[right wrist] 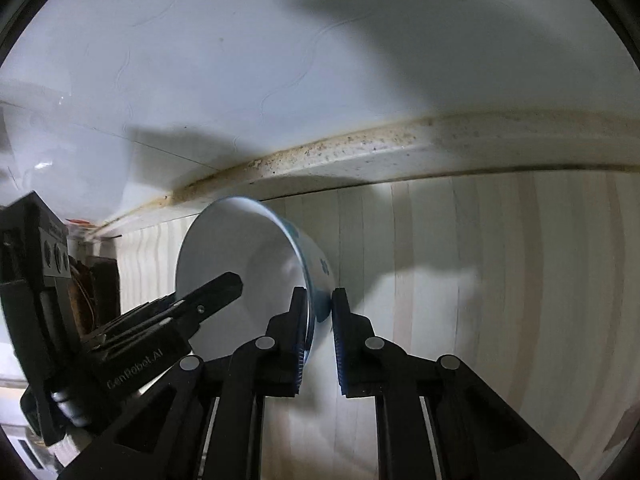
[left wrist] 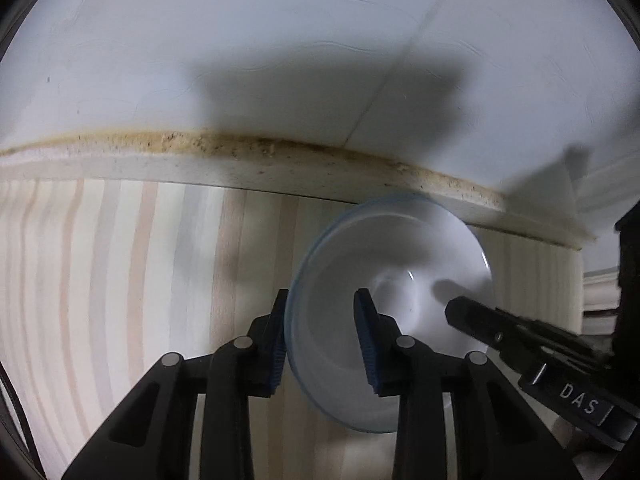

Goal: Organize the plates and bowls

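Note:
A white bowl with a blue rim [left wrist: 404, 280] is held tipped on its side above the pale striped wooden surface [left wrist: 120, 280]. My left gripper [left wrist: 322, 304] straddles the bowl's left rim, one finger outside and one inside, with a gap still showing. My right gripper [right wrist: 320, 300] is shut on the opposite rim of the same bowl [right wrist: 240, 248]. The right gripper's finger [left wrist: 480, 320] shows inside the bowl in the left wrist view, and the left gripper's finger [right wrist: 208, 292] shows in the right wrist view.
A white wall [left wrist: 280, 40] rises behind the surface, with a stained raised ledge [left wrist: 240, 160] along its base. The wooden surface [right wrist: 500, 280] stretches to the right. A dark object [right wrist: 96, 288] sits at the far left in the right wrist view.

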`<state>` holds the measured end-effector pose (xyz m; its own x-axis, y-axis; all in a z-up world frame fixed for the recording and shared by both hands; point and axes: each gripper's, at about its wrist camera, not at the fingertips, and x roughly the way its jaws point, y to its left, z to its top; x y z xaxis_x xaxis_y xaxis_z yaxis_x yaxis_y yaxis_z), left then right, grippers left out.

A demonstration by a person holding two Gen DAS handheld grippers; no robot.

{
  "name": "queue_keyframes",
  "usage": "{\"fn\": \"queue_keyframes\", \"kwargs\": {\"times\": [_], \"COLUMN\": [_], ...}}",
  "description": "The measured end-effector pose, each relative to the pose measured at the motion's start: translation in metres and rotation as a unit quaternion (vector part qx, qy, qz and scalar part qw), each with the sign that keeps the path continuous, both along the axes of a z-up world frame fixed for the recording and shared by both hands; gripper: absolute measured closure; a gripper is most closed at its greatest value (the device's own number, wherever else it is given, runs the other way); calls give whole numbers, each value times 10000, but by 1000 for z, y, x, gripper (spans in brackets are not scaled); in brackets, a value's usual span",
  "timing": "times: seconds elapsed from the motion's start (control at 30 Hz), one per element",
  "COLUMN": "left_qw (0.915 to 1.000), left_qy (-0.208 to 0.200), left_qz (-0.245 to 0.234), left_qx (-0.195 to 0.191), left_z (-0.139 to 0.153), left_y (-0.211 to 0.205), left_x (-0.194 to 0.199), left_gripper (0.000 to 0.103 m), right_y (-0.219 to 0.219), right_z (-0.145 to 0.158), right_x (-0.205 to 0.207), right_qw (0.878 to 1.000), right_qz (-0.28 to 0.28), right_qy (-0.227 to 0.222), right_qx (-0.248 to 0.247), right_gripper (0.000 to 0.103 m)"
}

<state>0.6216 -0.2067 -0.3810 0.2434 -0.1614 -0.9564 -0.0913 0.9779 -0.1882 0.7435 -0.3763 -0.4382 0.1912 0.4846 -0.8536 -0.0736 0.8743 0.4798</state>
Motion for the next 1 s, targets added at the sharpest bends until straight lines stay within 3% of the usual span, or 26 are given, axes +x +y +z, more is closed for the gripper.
{"fn": "queue_keyframes", "kwargs": {"times": [0.2,0.47,0.77,1.0], "left_qw": [9999,9982,9912,9851], "left_qy": [-89,-455,-867,-827], "left_qz": [-71,-386,-1003,-1510], "left_qx": [14,69,40,-9], "left_z": [8,57,123,143], "left_y": [-17,-39,-77,-108], "left_x": [-15,-59,-119,-186], "left_gripper": [74,74,74,74], "right_y": [0,-8,-43,-81], "right_z": [3,38,99,126], "right_x": [-3,-40,-128,-219], "right_qw": [9999,9993,9968,9933], "right_qz": [42,-12,-351,-741], "right_qy": [-77,-339,-699,-876], "right_qx": [-136,-144,-134,-162], "right_gripper": [91,91,91,91]}}
